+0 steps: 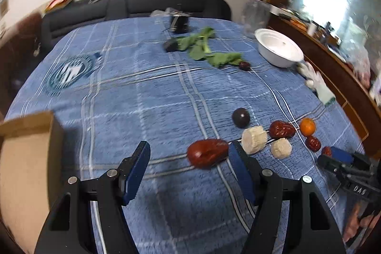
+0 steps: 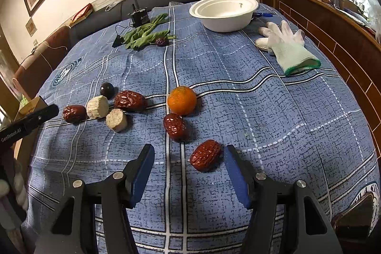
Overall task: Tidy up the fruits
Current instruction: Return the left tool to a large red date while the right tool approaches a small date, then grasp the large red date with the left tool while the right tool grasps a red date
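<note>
Fruits are scattered over the blue checked cloth [image 2: 238, 92] of the worktop, and each gripper is brought down over one red date.

In the right wrist view, the right gripper [image 2: 189, 170] is seen with its fingers released. The near date [image 2: 206, 155] lies on the cloth between them, close to the right finger [image 2: 234, 173], but no pad is pressed on it. In the left wrist view, the left gripper [image 1: 189, 169] is also released, and the left date [image 1: 206, 152] lies just beside the tip of its right finger; whether they touch cannot be told, because the picture is blurred.

Farther from the near date, a third date [image 2: 175, 126] and an orange [image 2: 182, 100] are found, touching or almost touching. To the left of them a large date [image 2: 129, 100], two pale cut pieces [image 2: 97, 107] and a dark round fruit [image 2: 106, 89] are grouped. The white bowl [image 2: 223, 13] stands at the far side, well apart from the fruits, with green leaves [image 2: 145, 33] to its left and a glove [image 2: 288, 47] to its right.

The step in hand is judged to be the approach before a grasp. For the next move, each date should be centred between the fingers, the fingers lowered to the cloth and then clenched gently. The bowl is probably the place where the fruits are to be carried.
</note>
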{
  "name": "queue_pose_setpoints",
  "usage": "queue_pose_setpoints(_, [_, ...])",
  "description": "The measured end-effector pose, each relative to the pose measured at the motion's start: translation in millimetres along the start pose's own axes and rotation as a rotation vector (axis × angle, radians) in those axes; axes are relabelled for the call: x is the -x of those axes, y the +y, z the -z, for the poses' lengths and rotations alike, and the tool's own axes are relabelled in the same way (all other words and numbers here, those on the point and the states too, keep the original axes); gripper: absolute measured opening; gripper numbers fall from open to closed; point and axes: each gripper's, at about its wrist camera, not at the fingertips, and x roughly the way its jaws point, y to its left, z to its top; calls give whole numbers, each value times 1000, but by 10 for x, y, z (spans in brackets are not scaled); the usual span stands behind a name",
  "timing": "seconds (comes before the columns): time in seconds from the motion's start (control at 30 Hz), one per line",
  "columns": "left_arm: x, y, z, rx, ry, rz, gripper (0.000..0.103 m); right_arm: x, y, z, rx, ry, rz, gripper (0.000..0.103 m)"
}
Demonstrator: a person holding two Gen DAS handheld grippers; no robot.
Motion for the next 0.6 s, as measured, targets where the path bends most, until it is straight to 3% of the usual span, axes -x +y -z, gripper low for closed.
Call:
queue_pose_setpoints(0.2, [-288, -134, 10, -87, 71, -5, 68, -22, -16, 4, 11, -6, 27, 51])
queue_pose_setpoints(0.33, [-380, -256, 85, -139, 112, -30, 67, -25, 16, 20, 40, -12, 59, 31])
queue_pose_setpoints(0.4, [-348, -300, 102, -150, 110, -19, 53, -22, 32, 26, 49, -14, 63, 27])
queue_pose_setpoints(0.43, [-335, -310, 100, -148, 110, -17, 35, -19, 36, 30, 49, -15, 60, 27])
queue_pose_setpoints(0.47, [-322, -324, 101, -151, 111, -27, 31, -12, 40, 34, 48, -14, 55, 27])
queue_pose_setpoints(0.6, [-219, -330, 132, -130, 100, -28, 31, 88, 58, 58, 41, -29, 33, 27])
